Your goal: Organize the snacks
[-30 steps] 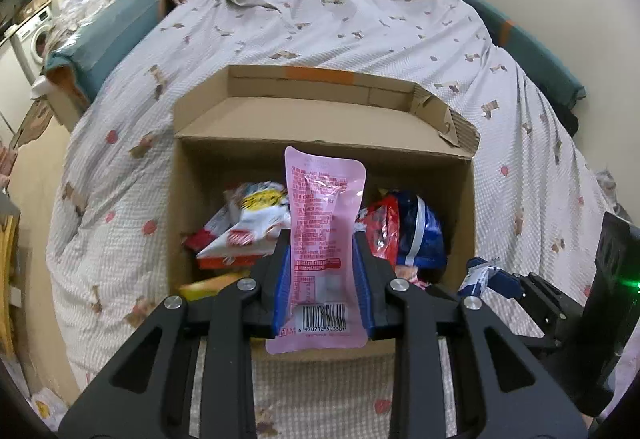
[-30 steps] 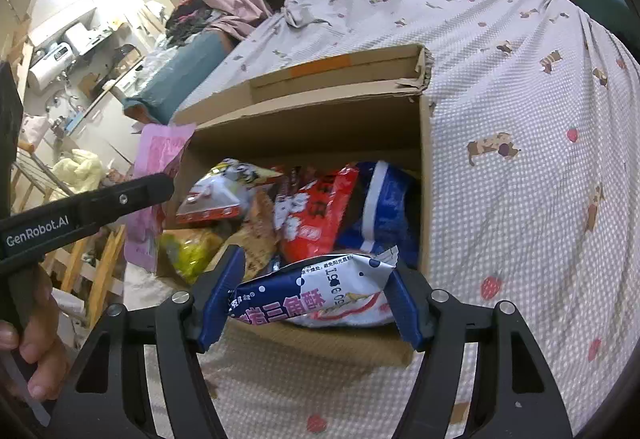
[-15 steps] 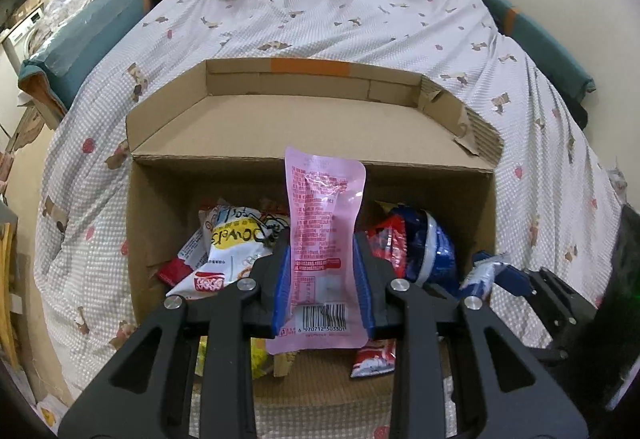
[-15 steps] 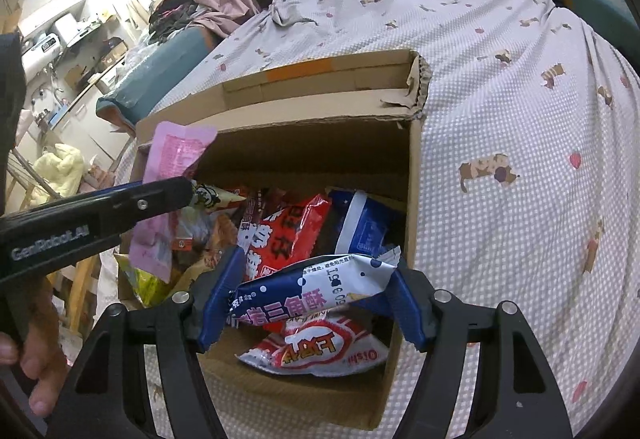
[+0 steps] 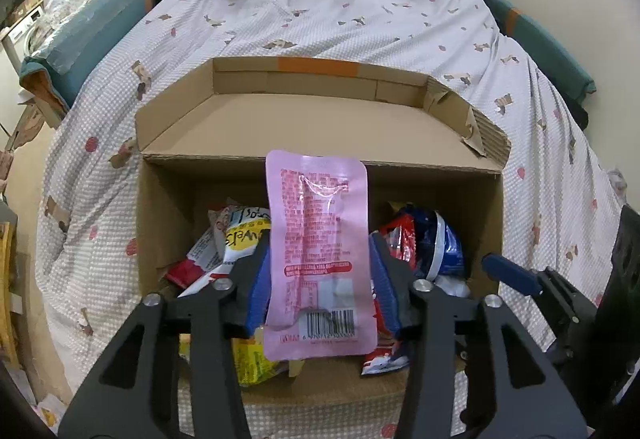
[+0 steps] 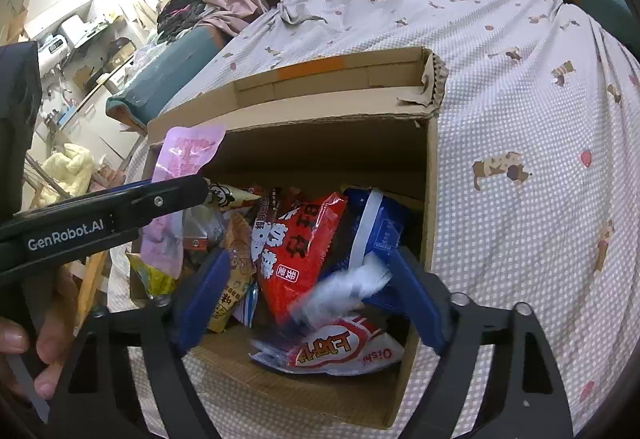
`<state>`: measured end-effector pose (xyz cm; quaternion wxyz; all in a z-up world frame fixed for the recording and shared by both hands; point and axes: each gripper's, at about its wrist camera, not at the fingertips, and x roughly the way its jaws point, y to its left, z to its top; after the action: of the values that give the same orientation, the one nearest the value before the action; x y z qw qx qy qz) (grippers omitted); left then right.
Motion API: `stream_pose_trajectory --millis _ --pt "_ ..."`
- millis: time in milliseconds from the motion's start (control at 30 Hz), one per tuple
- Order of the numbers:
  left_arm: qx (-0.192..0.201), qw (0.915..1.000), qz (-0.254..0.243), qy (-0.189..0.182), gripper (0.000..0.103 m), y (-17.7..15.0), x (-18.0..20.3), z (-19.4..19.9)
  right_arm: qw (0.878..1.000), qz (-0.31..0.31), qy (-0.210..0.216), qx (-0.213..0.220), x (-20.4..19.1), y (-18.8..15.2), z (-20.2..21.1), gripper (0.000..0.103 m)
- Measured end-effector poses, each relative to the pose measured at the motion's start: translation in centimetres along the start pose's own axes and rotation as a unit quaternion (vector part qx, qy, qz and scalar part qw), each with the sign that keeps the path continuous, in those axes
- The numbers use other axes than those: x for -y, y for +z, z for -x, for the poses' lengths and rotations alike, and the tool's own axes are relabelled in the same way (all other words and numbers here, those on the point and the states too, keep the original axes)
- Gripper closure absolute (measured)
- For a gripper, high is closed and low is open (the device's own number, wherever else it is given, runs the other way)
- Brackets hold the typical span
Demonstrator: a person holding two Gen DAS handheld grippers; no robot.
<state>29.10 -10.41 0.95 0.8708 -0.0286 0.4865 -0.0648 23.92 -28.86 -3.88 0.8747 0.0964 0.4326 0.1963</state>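
An open cardboard box (image 5: 320, 135) (image 6: 332, 127) sits on the bed with several snack packets inside. My left gripper (image 5: 318, 291) is shut on a pink snack packet (image 5: 318, 239), held upright over the box's near side; it also shows in the right wrist view (image 6: 180, 175). My right gripper (image 6: 308, 299) is open over the box's right part. A blue and white packet (image 6: 340, 291), blurred, is dropping between its fingers onto a white and red packet (image 6: 332, 351). A red packet (image 6: 296, 239) and a blue packet (image 6: 380, 227) lie below.
The bed wears a white dotted cover (image 5: 360, 11) (image 6: 520, 159). Teal cushions (image 5: 92, 39) lie at the left edge and along the wall at right. Clothes and shelves (image 6: 80, 39) stand beyond the bed on the left. The box's far flap (image 5: 304, 115) is folded open.
Both grippers moved forward over the box. My right gripper opened and let go of the blue and white packet, which is falling into the box. The left still holds the pink packet.
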Motion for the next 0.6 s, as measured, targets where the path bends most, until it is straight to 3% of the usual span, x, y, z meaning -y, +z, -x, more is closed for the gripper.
stream_pose_trajectory --millis 167,300,333,367,433,600 --pt "0.010 0.9994 -0.005 0.032 0.054 0.0 -0.2 0.9 1.000 0.005 0.004 0.018 -0.3 0.2 0.9 0.000" --pt "0.019 0.9989 -0.001 0.043 0.054 -0.3 -0.7 1.7 1.000 -0.007 0.007 0.026 0.1 0.4 1.5 0.000" --pt "0.022 0.9987 -0.002 0.047 0.051 -0.4 -0.8 1.9 1.000 -0.011 0.006 0.027 0.2 0.4 1.7 0.000" --pt "0.024 0.9985 -0.003 0.050 0.038 -0.4 -0.8 2.1 0.999 -0.016 0.005 0.032 0.3 0.4 2.0 0.000" --pt "0.034 0.9980 -0.005 0.053 0.022 -0.7 -0.9 2.8 0.999 -0.020 0.004 0.040 0.5 0.5 2.6 0.000" --pt "0.053 0.9967 -0.007 0.061 0.013 -1.6 -1.2 4.5 0.997 -0.030 -0.003 0.070 0.6 0.1 4.9 0.000"
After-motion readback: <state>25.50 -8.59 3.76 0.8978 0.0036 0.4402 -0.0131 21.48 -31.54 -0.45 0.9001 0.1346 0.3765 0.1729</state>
